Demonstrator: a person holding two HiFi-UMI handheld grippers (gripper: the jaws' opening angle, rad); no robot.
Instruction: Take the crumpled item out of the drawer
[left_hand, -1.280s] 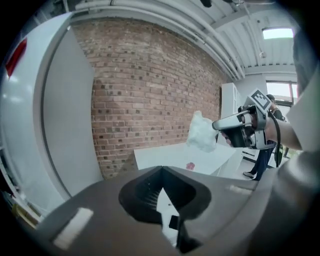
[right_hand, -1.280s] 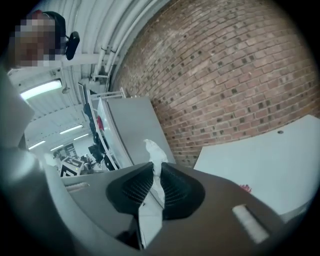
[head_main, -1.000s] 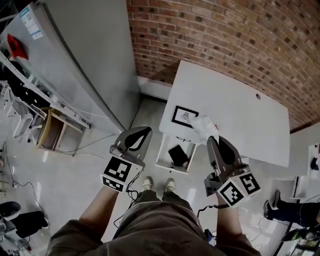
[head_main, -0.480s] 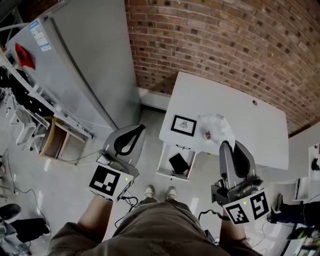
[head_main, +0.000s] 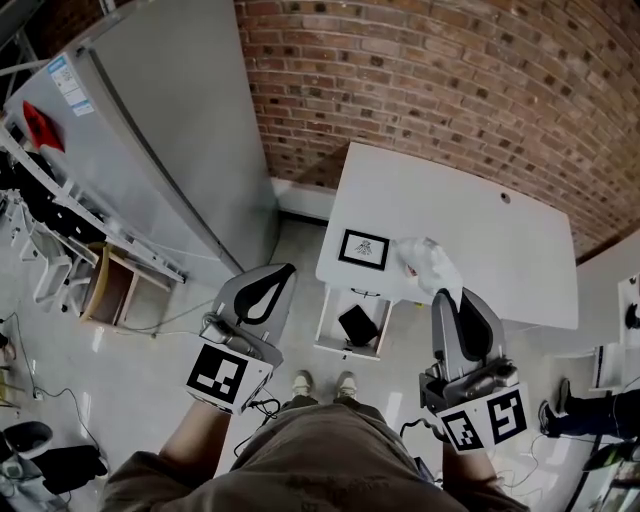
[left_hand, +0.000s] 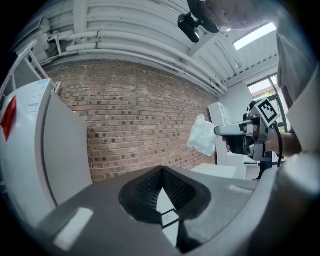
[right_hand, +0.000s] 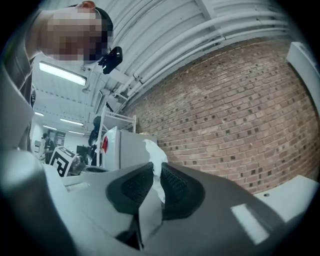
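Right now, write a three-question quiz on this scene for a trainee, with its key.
1. True or false: the left gripper holds the crumpled white item.
2. What lies in the open drawer? A: a black flat object. B: a red cup. C: a pair of scissors.
3. Fill in: the framed card lies on the white ____.

Key
1. False: the right gripper is shut on it, and the left gripper's jaws are together with nothing between them.
2. A.
3. table.
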